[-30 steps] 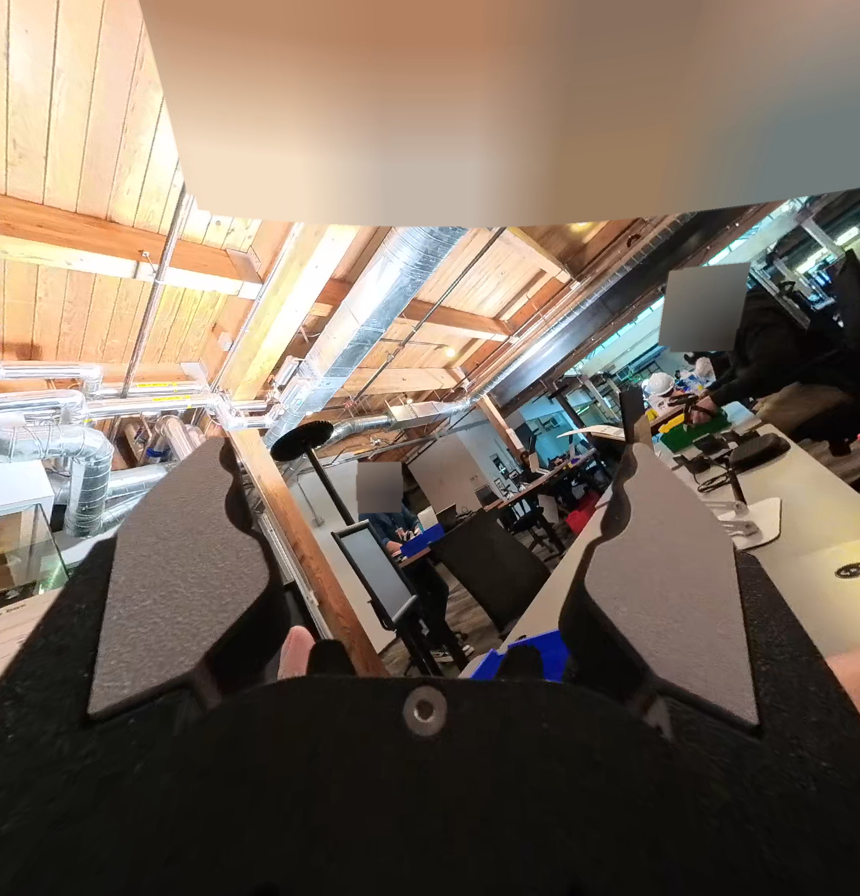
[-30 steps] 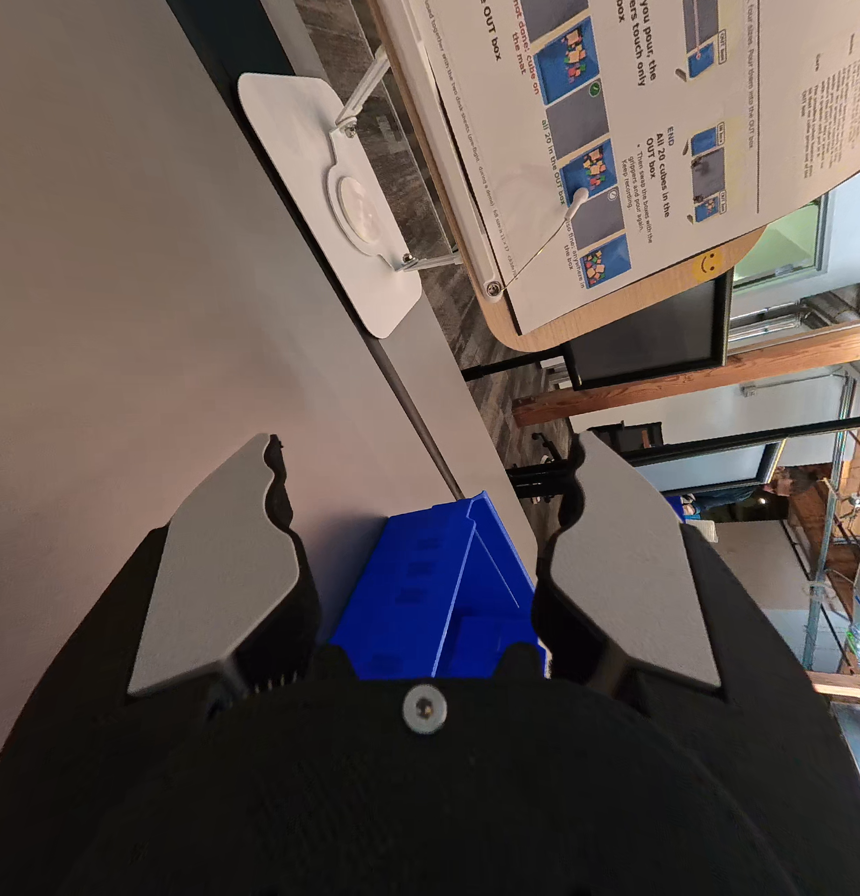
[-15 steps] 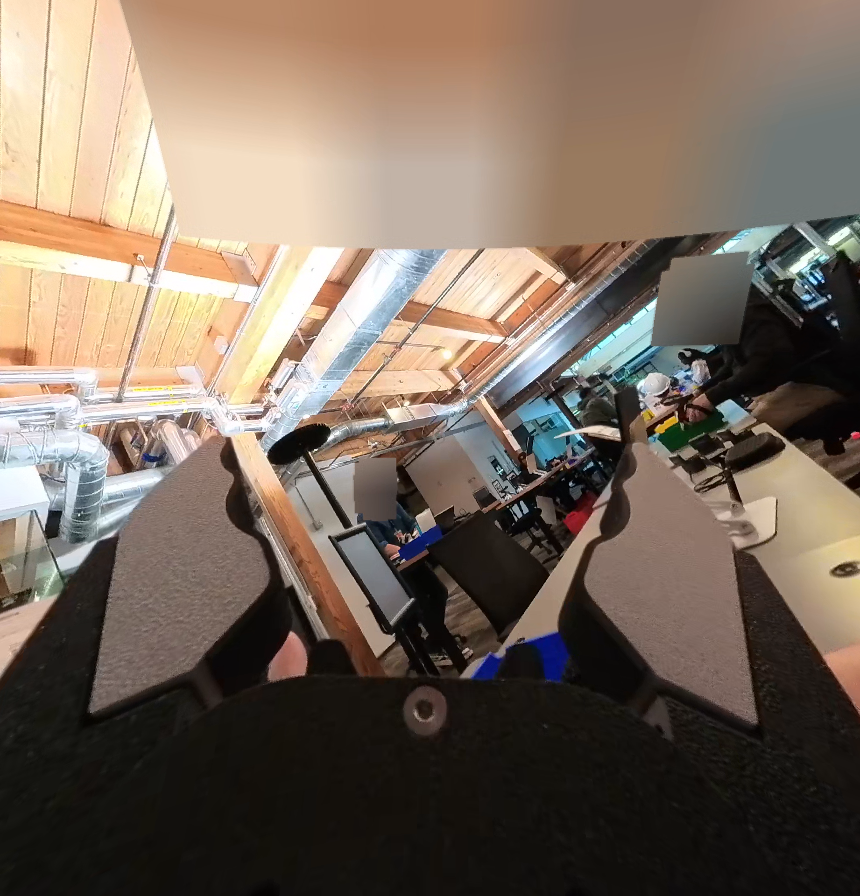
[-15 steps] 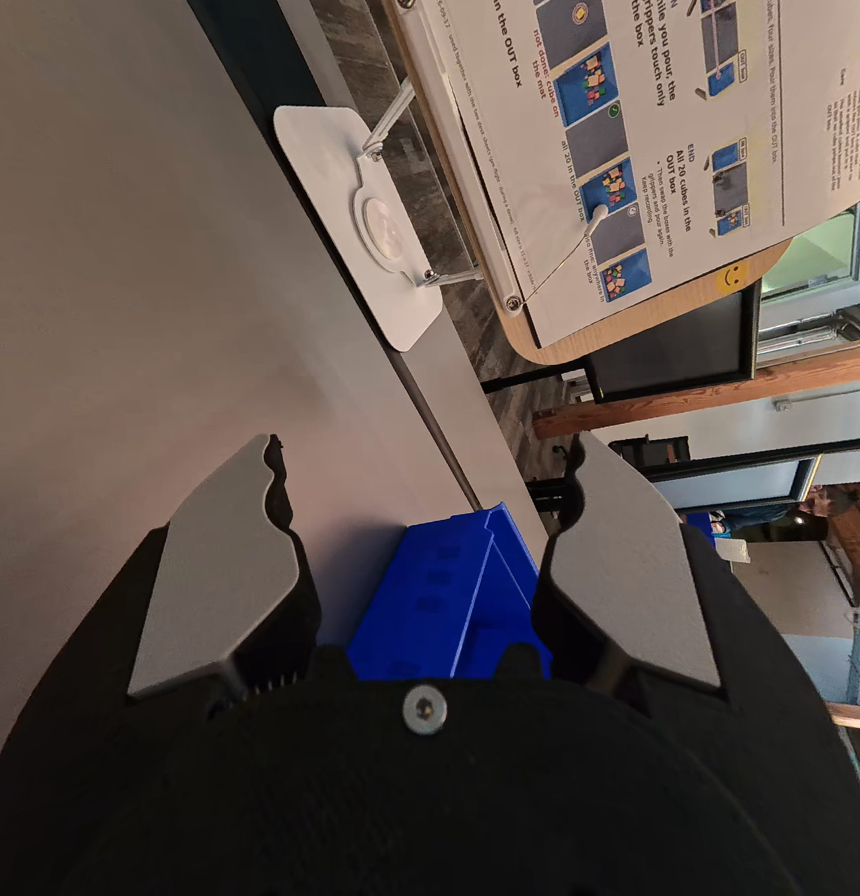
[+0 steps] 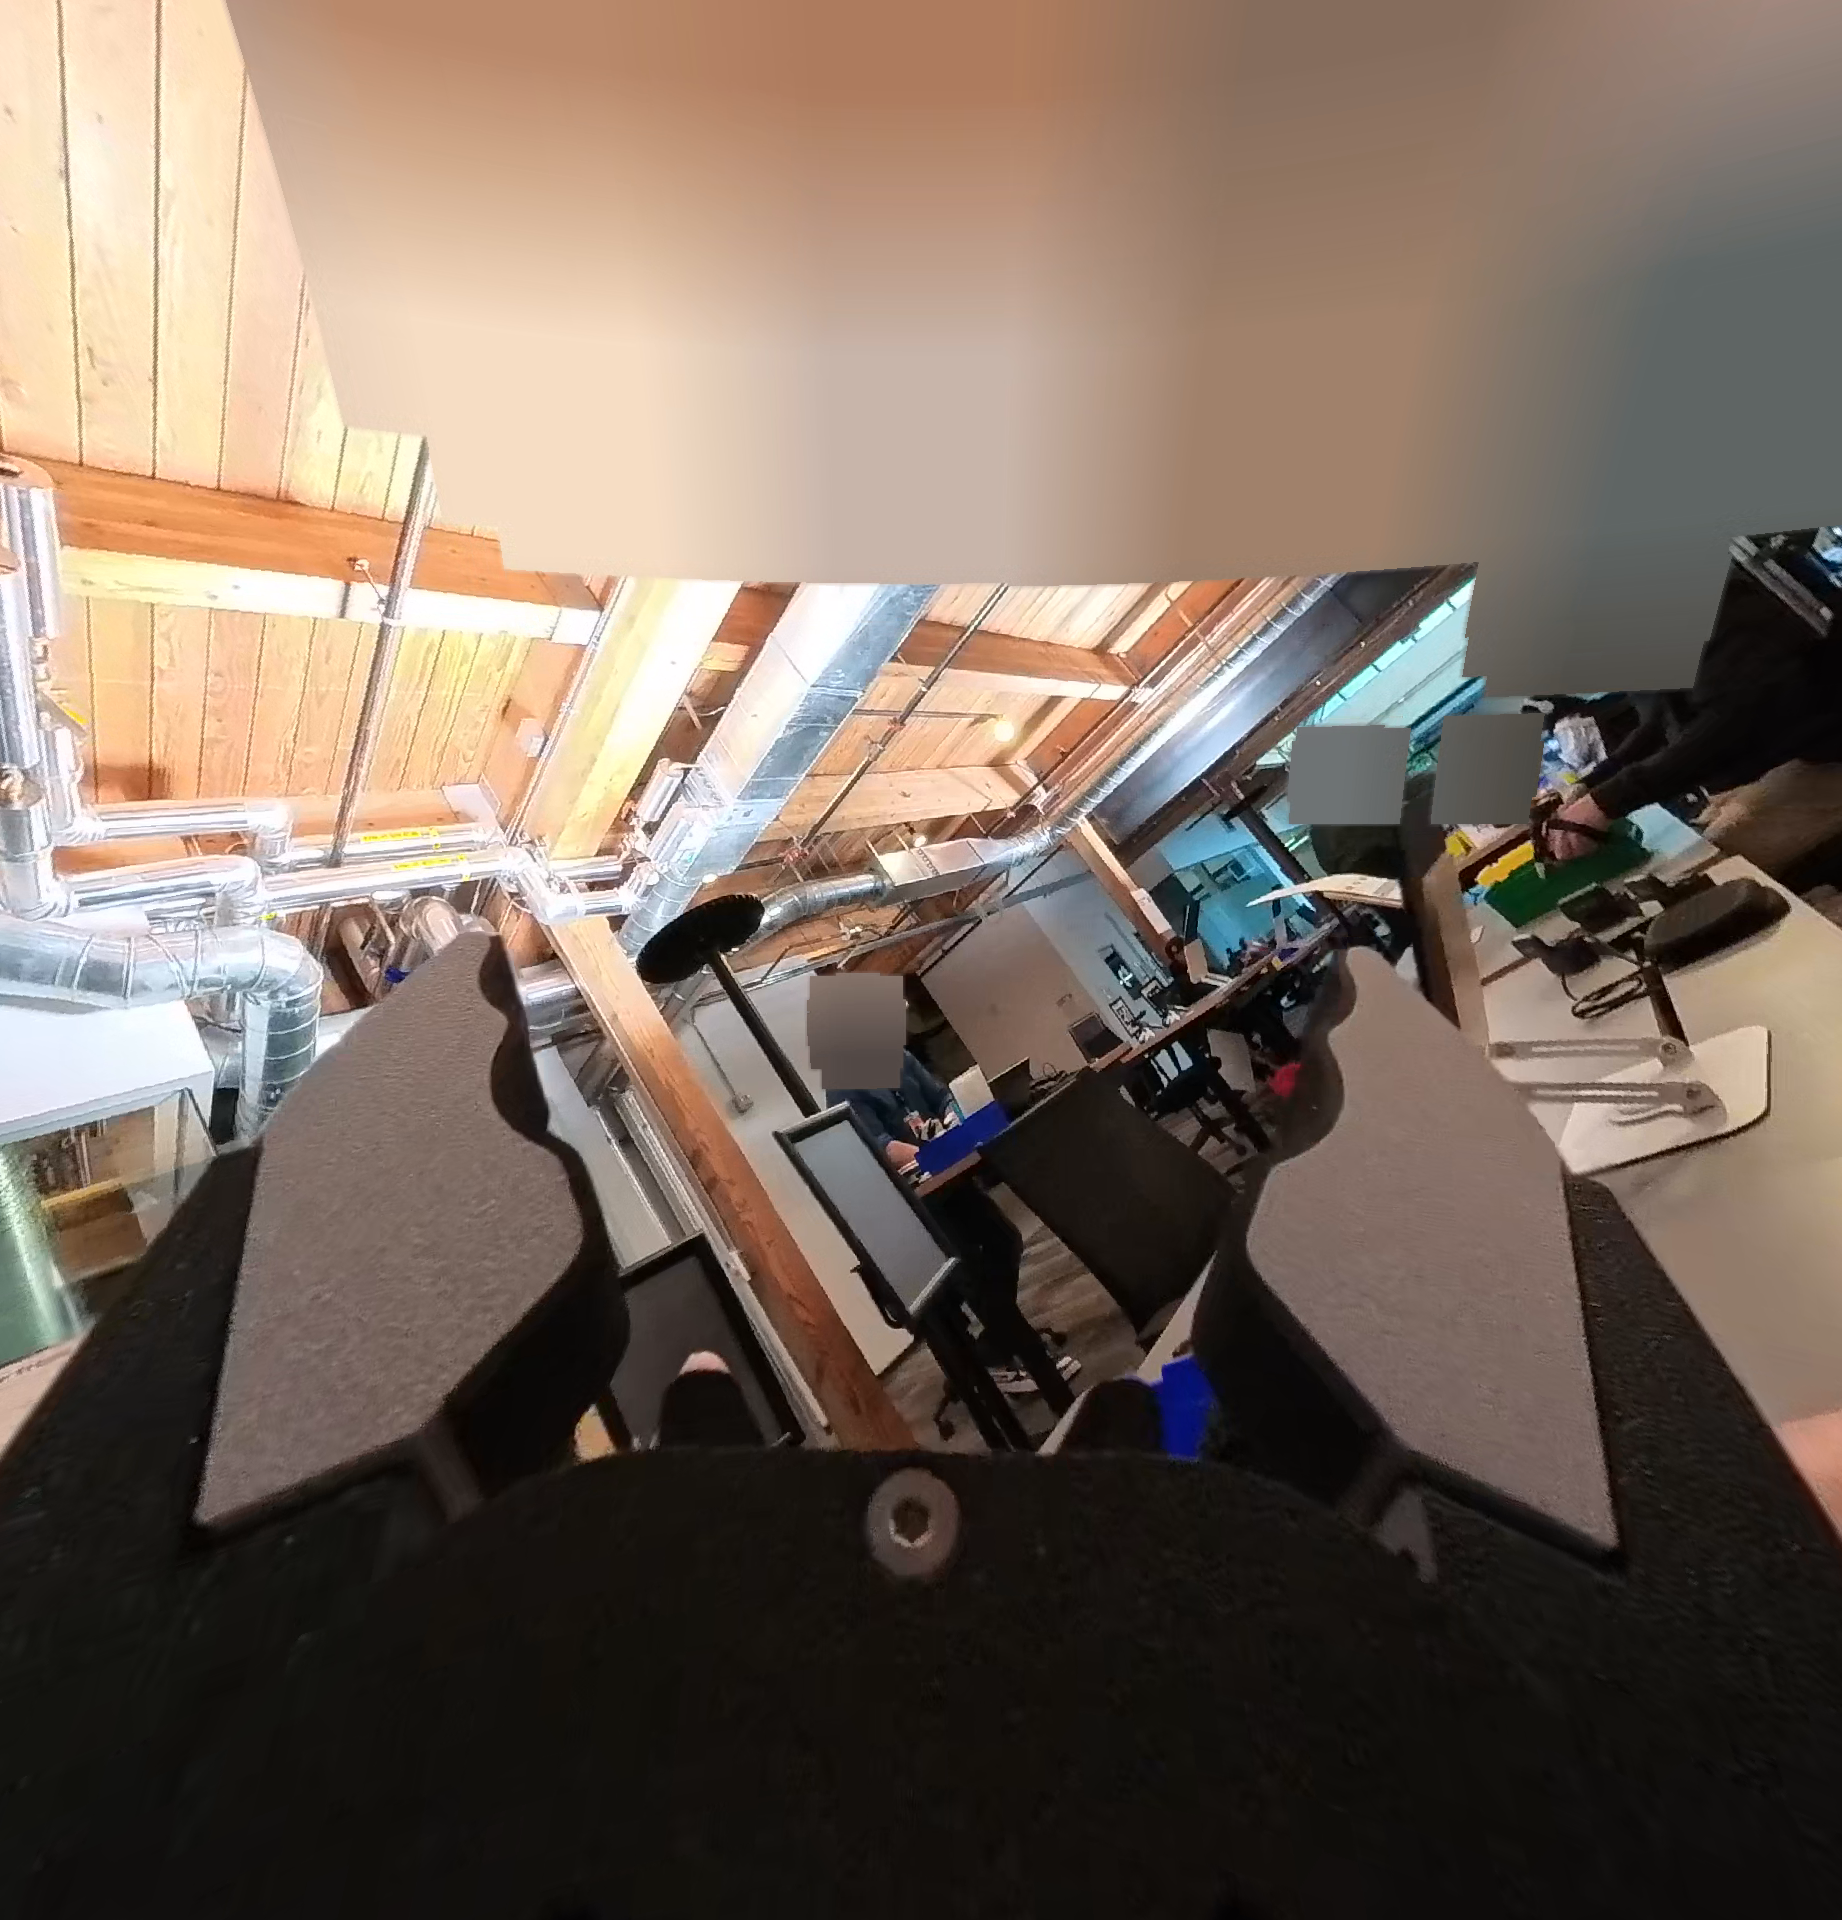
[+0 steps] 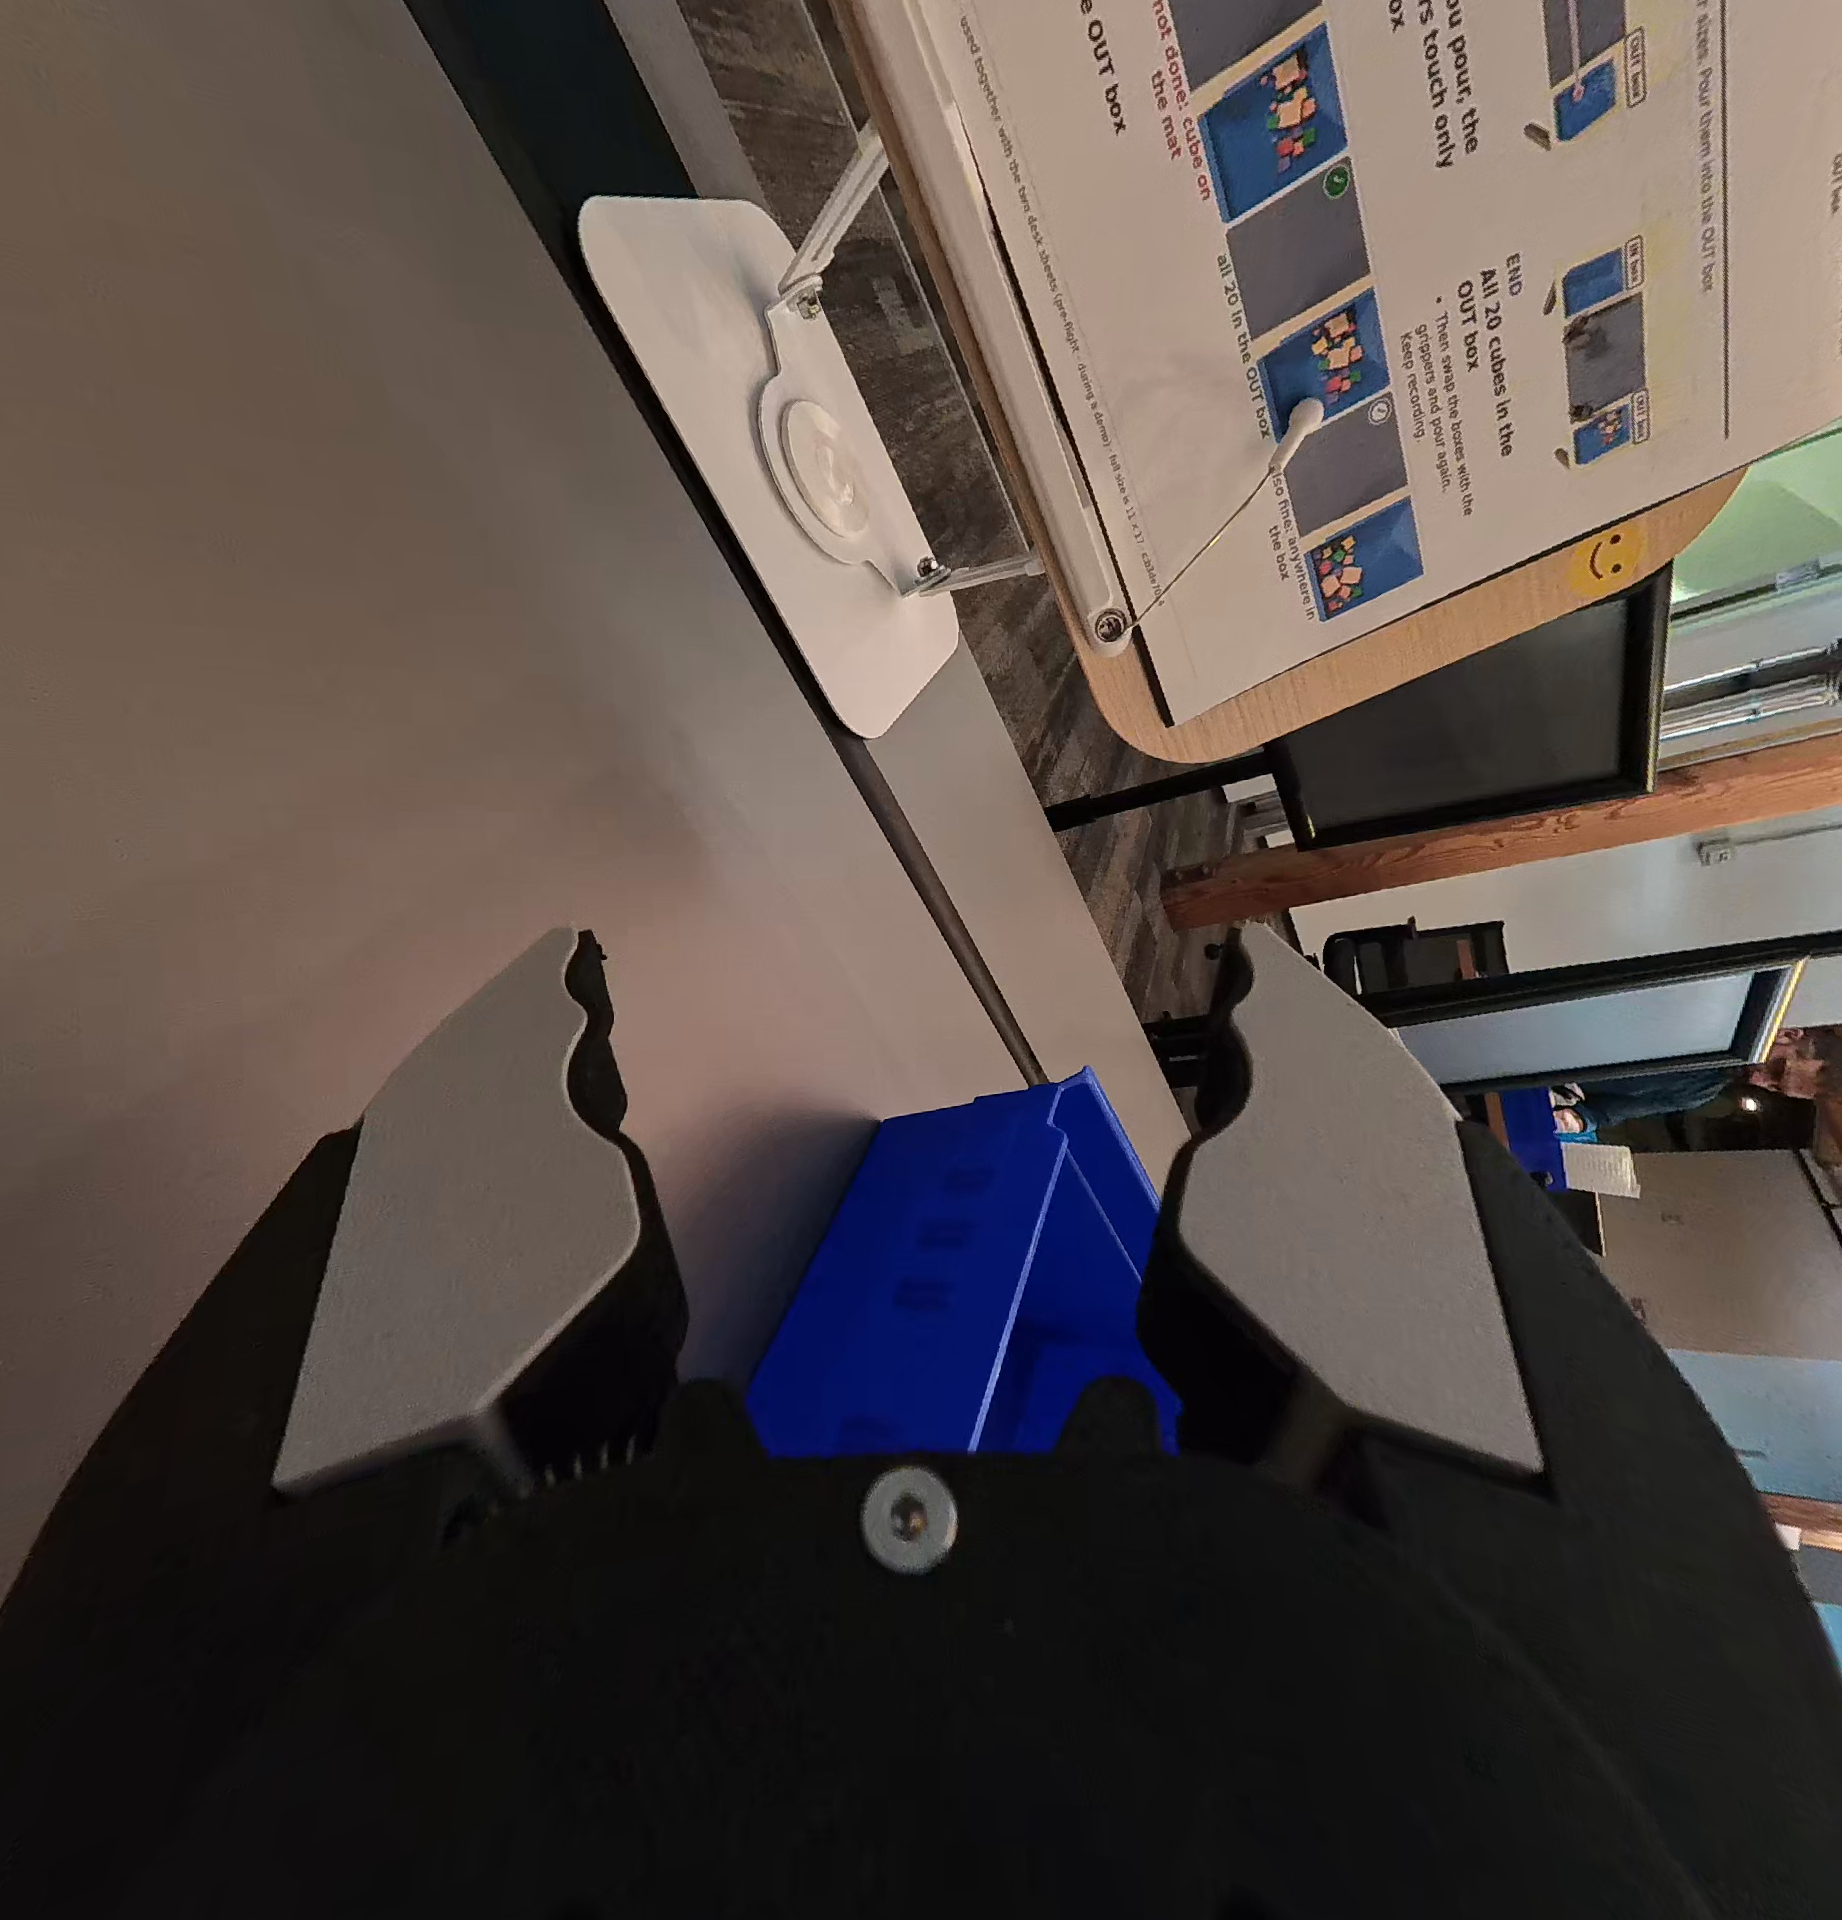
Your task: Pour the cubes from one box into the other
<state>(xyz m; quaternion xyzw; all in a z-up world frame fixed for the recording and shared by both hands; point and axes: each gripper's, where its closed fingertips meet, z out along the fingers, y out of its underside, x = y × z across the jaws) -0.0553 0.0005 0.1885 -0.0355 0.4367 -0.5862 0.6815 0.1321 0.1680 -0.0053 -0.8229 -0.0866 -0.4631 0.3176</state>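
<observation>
Blue box (image 6: 958, 1288) lies on the grey tabletop (image 6: 273, 623), low between the spread fingers of the right claw (image 6: 912, 1049); no cubes show. Left claw (image 5: 917, 1049), also spread, points at the ceiling. Apparently no pour underway; next comes gripping a box.

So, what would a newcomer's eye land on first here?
Probably the blue box, low between the right claw fingers, against the grey table. Next, the instruction board at upper right. The left claw points up at wooden ceiling and silver ducts.
</observation>
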